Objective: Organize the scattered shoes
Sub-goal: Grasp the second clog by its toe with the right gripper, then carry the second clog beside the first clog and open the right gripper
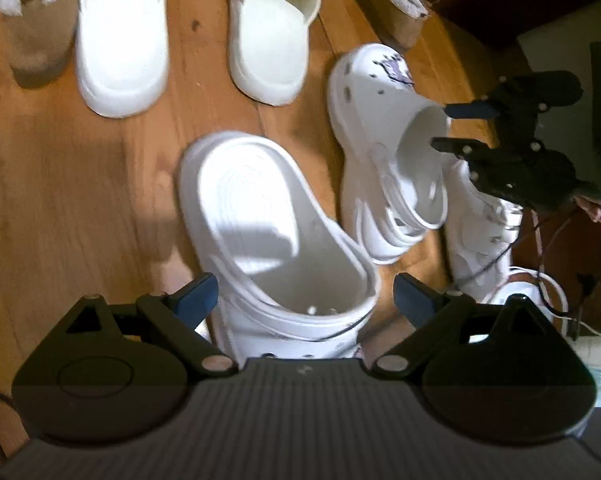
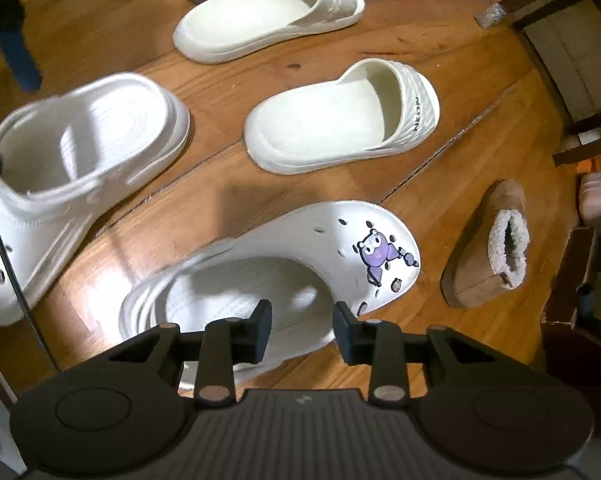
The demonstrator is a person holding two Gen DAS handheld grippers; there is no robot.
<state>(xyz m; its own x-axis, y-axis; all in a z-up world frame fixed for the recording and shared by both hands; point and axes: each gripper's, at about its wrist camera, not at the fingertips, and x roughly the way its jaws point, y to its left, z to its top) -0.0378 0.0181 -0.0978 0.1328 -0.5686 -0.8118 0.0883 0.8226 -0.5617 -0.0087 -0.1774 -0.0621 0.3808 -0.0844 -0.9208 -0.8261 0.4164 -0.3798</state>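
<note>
Only the left wrist view shows the right gripper (image 1: 446, 128) from outside: its two dark fingers reach over the opening of a white clog (image 1: 384, 152) that carries a purple cartoon charm, one finger above the rim and one inside, with the clog's side wall between them. Whether the pads press on that wall cannot be told. The same view shows a white sneaker (image 1: 480, 232) just beyond this clog and a cable lying across it.

The right wrist view alone shows the charm clearly, a tan fleece-lined slipper (image 2: 488, 248) lying on its side near dark furniture at the right edge, and the word printed on one cream slide (image 2: 340, 120).

The left gripper (image 1: 306, 292) is spread wide, its blue-tipped fingers on either side of the second white clog (image 1: 268, 224) and clear of it.

Two cream slides stand side by side farther off on the wooden floor (image 1: 80, 200), with another tan slipper (image 1: 36, 28) beside the left one. Bare floor lies open to the left of the second clog.
</note>
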